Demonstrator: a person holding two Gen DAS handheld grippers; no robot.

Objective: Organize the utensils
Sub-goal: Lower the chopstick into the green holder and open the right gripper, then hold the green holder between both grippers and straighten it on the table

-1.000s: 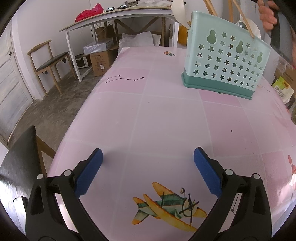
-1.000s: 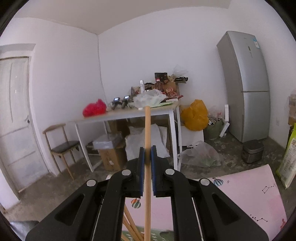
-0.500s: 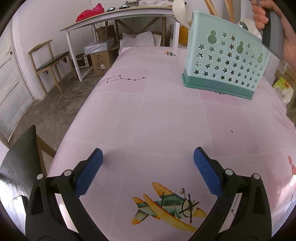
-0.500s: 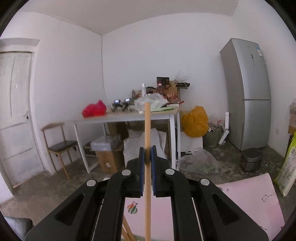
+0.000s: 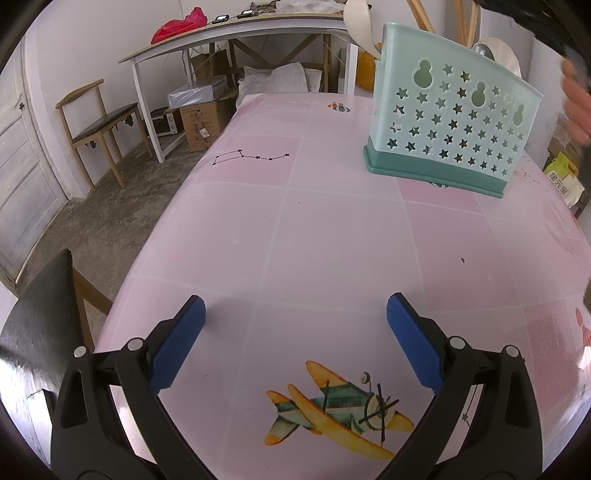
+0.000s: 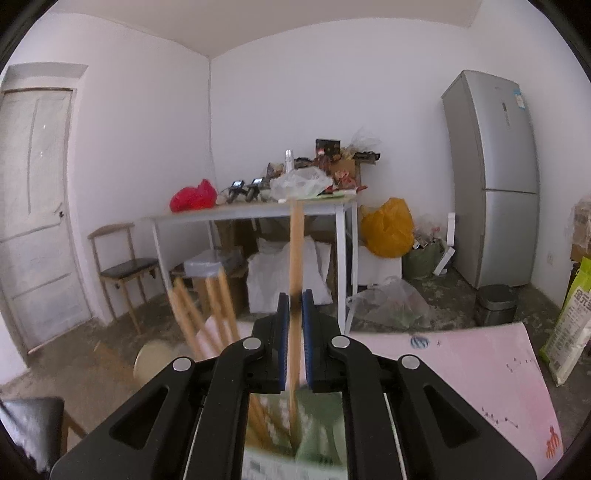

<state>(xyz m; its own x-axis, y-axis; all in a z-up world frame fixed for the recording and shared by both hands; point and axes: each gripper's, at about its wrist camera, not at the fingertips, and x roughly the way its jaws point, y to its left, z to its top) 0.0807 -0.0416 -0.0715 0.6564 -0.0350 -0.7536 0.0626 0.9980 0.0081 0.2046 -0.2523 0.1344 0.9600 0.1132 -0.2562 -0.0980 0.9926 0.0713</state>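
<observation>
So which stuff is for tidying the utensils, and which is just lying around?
For the job:
- wooden stick pinched in the right tool
- green star basket
- other sticks and spoons in it

Just lying around:
- fridge
- red bag
- wooden chair
- yellow bag

Green bag (image 5: pixel 562 180) — Chinese print (too blurred)

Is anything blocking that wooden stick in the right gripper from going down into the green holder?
Nothing visible blocks it. The wooden stick stands above the green holder, with other wooden utensils leaning to its left.
</observation>
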